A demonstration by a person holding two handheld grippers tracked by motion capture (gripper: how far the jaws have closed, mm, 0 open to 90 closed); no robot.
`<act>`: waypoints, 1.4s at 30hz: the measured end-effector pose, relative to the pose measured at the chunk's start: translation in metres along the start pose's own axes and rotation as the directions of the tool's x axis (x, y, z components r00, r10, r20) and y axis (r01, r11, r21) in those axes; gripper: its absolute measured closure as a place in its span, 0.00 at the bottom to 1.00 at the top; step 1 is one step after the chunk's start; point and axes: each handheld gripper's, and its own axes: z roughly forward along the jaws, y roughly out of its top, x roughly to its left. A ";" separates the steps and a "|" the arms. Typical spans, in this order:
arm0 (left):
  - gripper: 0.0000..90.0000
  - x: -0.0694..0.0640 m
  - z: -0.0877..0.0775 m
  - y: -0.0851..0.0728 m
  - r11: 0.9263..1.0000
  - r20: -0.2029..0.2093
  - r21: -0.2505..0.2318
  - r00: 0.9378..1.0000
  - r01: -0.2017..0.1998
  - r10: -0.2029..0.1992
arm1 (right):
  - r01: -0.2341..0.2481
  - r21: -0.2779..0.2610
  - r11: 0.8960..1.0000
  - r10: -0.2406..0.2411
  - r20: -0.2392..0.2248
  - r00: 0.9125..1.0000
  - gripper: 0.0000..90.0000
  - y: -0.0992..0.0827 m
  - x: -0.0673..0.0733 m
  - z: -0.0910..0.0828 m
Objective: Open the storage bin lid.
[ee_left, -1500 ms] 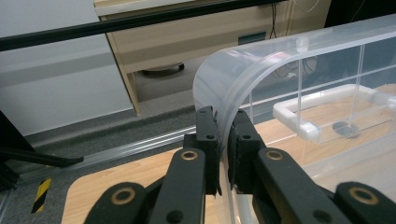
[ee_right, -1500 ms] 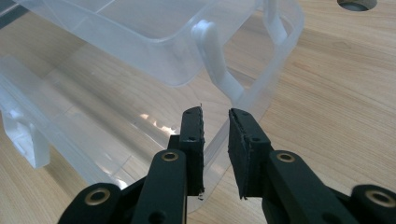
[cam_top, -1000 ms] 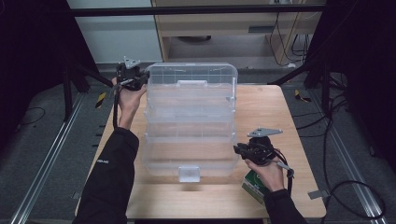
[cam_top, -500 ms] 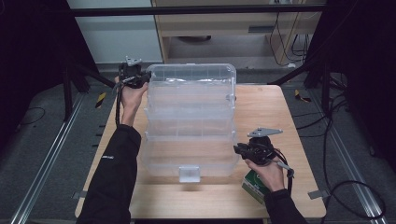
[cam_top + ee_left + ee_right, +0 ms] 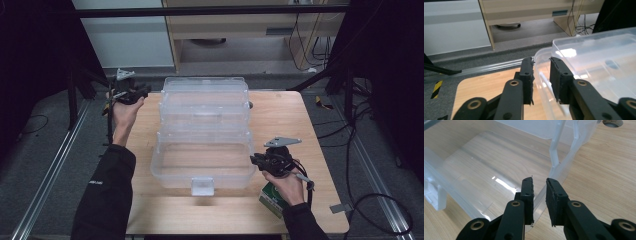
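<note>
Between the left gripper (image 5: pixel 541 80)'s two black jaws sits the rounded rim at the far-left corner of the clear plastic box (image 5: pixel 596 62); the jaws straddle the wall with a small gap, so I can't tell if they're really pinching it or just sitting around it. From the high view that gripper (image 5: pixel 131 94) is held up at the box's far-left corner, left forearm stretched long and straight up the left side of the table (image 5: pixel 280 115), dark sleeve (image 5: pixel 107 190) down near the bottom. Same deal on the other side: the right gripper (image 5: pixel 539 200) has its jaws either side of the near-right edge of the box's lower tray (image 5: pixel 486 170), slightly apart, plastic wall running between them. Up top the right gripper (image 5: pixel 267 161) sits at the tray's near-right corner, hand (image 5: pixel 285 182) curled around it, wrist bent in from the bottom right. The box (image 5: pixel 205 130) is opened out in stepped tiers mid-table, latch tab (image 5: pixel 202 186) facing the person. A green and white carton (image 5: pixel 271 197) lies just under the right hand.
</note>
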 end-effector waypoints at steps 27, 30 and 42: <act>0.58 -0.031 -0.102 -0.095 0.993 0.155 0.114 0.988 -0.034 0.016 | -0.016 0.010 1.000 0.017 -0.019 1.000 0.84 0.001 -0.003 0.001; 0.58 -0.035 -0.098 -0.112 0.989 0.165 0.145 0.986 -0.027 0.003 | -0.015 0.007 1.000 0.015 -0.020 1.000 0.84 0.001 -0.003 0.001; 0.67 -0.061 -0.084 -0.137 0.971 0.184 0.228 0.982 -0.076 0.033 | -0.009 0.012 1.000 0.010 -0.018 1.000 0.84 0.002 -0.002 0.001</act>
